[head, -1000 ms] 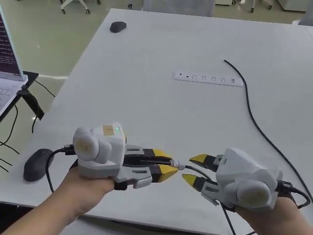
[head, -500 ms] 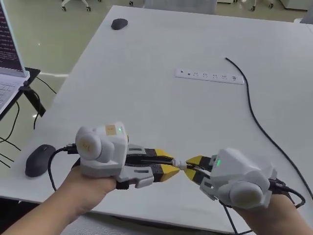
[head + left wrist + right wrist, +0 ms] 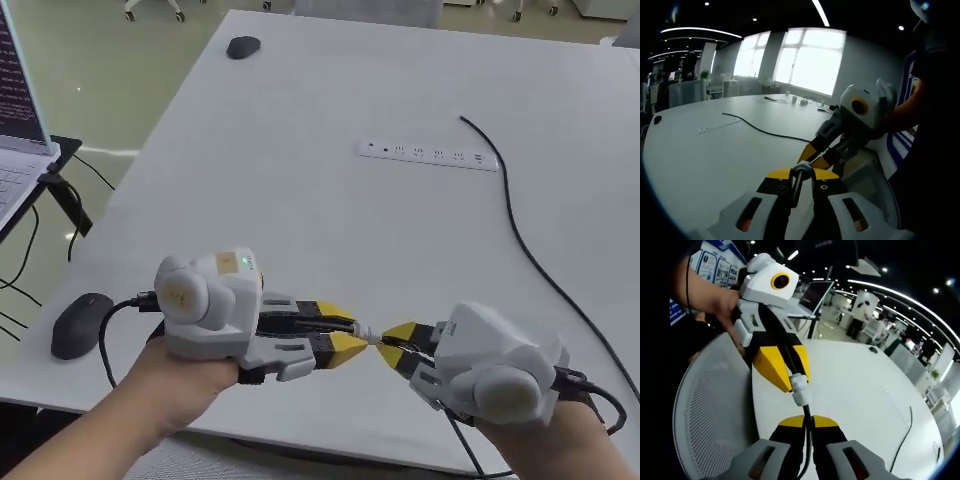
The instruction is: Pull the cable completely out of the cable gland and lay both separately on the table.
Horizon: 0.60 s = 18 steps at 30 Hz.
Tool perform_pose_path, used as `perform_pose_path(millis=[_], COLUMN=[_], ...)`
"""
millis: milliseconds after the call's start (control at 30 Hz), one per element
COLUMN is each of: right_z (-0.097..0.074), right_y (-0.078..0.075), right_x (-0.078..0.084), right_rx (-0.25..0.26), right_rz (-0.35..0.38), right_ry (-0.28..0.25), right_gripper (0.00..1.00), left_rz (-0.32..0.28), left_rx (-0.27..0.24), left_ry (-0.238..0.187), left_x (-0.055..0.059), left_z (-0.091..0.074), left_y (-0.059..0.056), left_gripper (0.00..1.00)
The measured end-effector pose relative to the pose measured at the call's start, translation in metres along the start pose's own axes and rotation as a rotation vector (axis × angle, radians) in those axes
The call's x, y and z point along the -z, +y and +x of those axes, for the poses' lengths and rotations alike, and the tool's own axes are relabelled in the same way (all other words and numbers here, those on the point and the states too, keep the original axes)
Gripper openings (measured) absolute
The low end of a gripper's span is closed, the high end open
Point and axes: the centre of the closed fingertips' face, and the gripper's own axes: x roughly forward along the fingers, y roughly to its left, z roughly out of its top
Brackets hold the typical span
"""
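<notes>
A small white cable gland (image 3: 369,335) hangs in the air above the table's near edge, between the two grippers. My left gripper (image 3: 352,334) is shut on it; in the left gripper view the gland (image 3: 802,170) sits pinched between my yellow tips (image 3: 802,176). A thin black cable (image 3: 807,412) runs out of the gland (image 3: 800,387) straight into my right gripper (image 3: 808,422), which is shut on it just behind the gland. In the head view the right gripper (image 3: 392,342) faces the left one tip to tip, and the cable's loose end trails down under the right hand.
A white power strip (image 3: 428,156) lies mid-table, with a long black cord (image 3: 520,240) curving along the right side. One mouse (image 3: 243,47) sits at the far corner, another (image 3: 80,325) at the near left edge. A laptop (image 3: 15,130) stands left of the table.
The right gripper, open and a short way off a second ago, has moved in toward the left gripper and shut on the cable. The left gripper has stayed still, holding the gland.
</notes>
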Motion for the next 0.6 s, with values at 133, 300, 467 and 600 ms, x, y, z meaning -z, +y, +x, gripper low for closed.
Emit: perform_pose_path(millis=[133,300,467,600], right_z=[-0.001,-0.003,-0.004,-0.005], right_y=[-0.005,-0.01,-0.012,-0.012], right_x=[0.012,0.02,0.029,0.036], right_rx=[0.017,0.021,0.025,0.027], right_rz=[0.048,0.104,0.149,0.186], right_ry=[0.032,0.039,0.049,0.06], right_gripper=[0.0,0.0,0.0,0.0], left_rz=[-0.003,-0.008,-0.01,-0.012], left_rx=[-0.005,-0.011,-0.016,-0.016], left_ry=[-0.006,-0.015,-0.017,-0.017], left_x=[-0.001,-0.003,-0.004,-0.004], left_z=[-0.001,-0.002,-0.002,-0.002], left_y=[0.002,0.004,0.005,0.005], left_gripper=[0.15,0.15,0.15,0.15])
